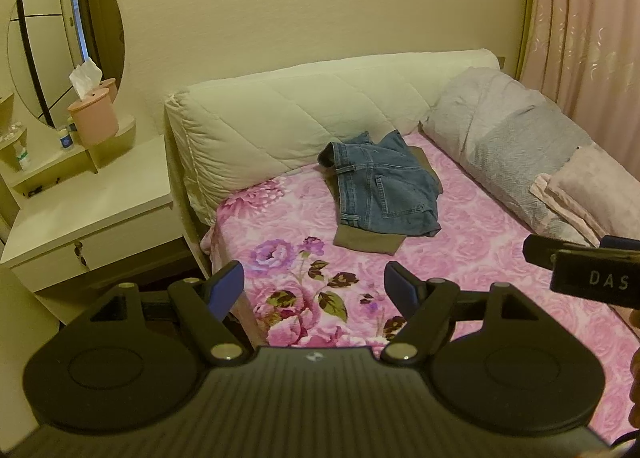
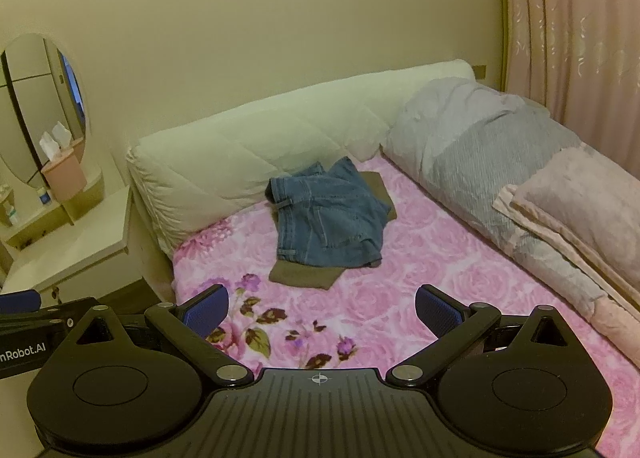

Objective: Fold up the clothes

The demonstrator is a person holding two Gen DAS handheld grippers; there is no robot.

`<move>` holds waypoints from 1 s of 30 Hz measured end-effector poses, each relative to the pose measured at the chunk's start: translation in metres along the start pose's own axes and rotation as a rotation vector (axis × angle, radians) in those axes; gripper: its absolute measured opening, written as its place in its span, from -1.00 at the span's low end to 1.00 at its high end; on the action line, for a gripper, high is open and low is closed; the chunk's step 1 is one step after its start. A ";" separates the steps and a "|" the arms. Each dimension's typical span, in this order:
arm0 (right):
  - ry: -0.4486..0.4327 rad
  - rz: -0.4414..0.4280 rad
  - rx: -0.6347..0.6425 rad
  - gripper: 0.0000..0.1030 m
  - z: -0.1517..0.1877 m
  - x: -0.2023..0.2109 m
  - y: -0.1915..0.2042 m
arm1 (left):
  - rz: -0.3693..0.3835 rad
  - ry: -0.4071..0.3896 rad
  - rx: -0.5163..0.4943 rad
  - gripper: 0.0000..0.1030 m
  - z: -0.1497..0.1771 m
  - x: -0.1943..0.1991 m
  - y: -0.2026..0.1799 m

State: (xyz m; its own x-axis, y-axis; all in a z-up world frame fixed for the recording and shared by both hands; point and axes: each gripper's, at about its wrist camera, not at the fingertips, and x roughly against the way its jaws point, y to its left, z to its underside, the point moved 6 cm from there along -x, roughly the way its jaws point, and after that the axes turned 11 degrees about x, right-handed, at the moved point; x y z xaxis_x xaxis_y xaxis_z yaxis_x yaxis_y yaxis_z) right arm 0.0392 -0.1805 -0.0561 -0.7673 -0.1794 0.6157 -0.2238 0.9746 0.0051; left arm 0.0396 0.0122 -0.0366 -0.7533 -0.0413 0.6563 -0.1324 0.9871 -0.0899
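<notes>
You are holding the left tool (image 1: pixel 314 290) and right tool (image 2: pixel 322 312) spread wide, gripping nothing. Folded jeans (image 1: pixel 380 188) are lying ahead of both, resting on an olive garment (image 1: pixel 366 243) on the bed (image 1: pixel 480 258).

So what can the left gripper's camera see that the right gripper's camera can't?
Only the left wrist view shows the drawer keys on the nightstand clearly, and the right gripper poking in from the side, open. Only the right wrist view shows the left gripper at its left edge, plus more of the pink pillow. Both show the blue jeans lying on an olive garment on the flowery pink blanket, the oval mirror and the pink tissue holder.
</notes>
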 end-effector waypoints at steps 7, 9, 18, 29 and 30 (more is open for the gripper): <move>-0.024 0.000 0.001 0.98 -0.003 0.005 0.002 | 0.009 -0.012 -0.008 0.44 -0.006 0.004 0.001; -0.034 -0.001 0.003 0.98 -0.004 0.007 0.003 | 0.011 -0.014 -0.009 0.44 -0.007 0.004 0.001; -0.069 -0.008 -0.013 0.98 -0.008 0.011 0.001 | 0.033 -0.010 -0.017 0.44 -0.014 -0.001 0.000; -0.066 0.000 -0.022 0.98 -0.016 -0.004 0.002 | 0.066 0.014 -0.027 0.44 -0.026 -0.028 -0.001; -0.064 0.000 -0.024 0.98 -0.016 -0.006 0.002 | 0.068 0.016 -0.028 0.44 -0.027 -0.030 -0.001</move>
State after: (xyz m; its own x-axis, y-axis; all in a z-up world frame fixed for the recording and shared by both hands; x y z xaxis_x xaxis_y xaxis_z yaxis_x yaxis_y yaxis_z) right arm 0.0533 -0.1753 -0.0469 -0.8042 -0.1871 0.5641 -0.2103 0.9773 0.0243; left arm 0.0802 0.0166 -0.0358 -0.7496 0.0281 0.6613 -0.0630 0.9915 -0.1135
